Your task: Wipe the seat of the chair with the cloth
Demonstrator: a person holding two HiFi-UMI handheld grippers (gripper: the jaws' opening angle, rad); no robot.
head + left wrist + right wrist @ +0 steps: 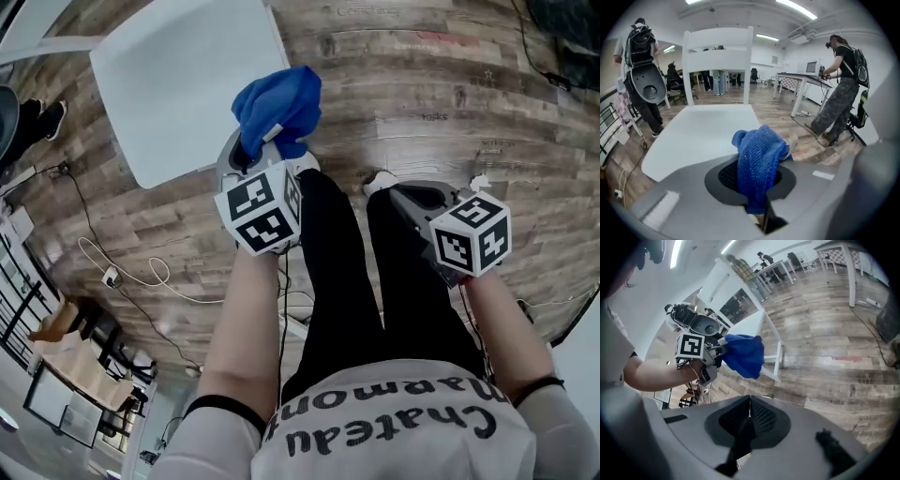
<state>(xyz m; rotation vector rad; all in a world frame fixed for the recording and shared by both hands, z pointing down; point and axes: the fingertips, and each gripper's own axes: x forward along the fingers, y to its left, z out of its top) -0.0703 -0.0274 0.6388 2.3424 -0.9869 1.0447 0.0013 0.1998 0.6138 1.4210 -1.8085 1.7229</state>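
Cloth (pixel 277 108), blue and bunched: hangs pinched in the closed jaws of the left hand-held gripper (pixel 265 145), in the air just off the near corner of the white chair seat (pixel 178 84), at 5 o'clock from that seat in the head view. Right hand-held gripper (pixel 749 404): hovers at 3 o'clock of the left one above the wooden floor (pixel 422 94), jaws pressed together on nothing.
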